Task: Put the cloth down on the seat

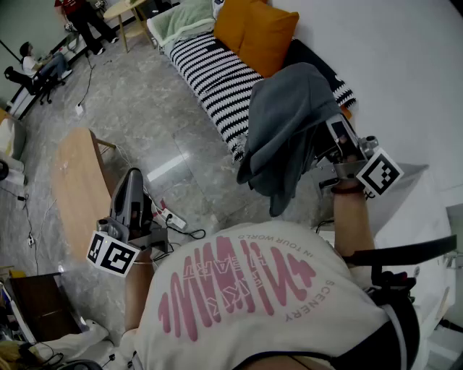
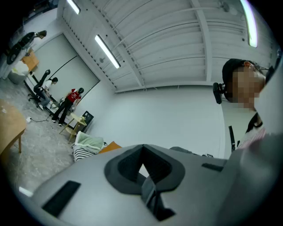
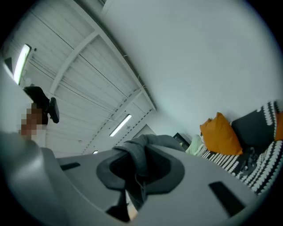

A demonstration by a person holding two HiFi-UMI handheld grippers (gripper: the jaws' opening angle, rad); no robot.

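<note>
Over the black-and-white striped sofa seat's [image 1: 210,79] front edge, the right gripper [image 1: 334,144] clamps a bulky grey cloth [image 1: 286,123], while the left gripper [image 1: 132,184] is closed and empty; released here, the cloth could slide to the floor.

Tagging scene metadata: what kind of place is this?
Likely a lab or studio hall staged as a lounge: striped sofa with orange cushions, power strip on the tiled floor, strip lights overhead.

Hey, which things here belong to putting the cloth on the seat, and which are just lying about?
For the job: grey cloth, right gripper shut on it, striped seat.
Just lying about: orange cushion, pale green blanket, wooden table, power strip on the floor.
</note>
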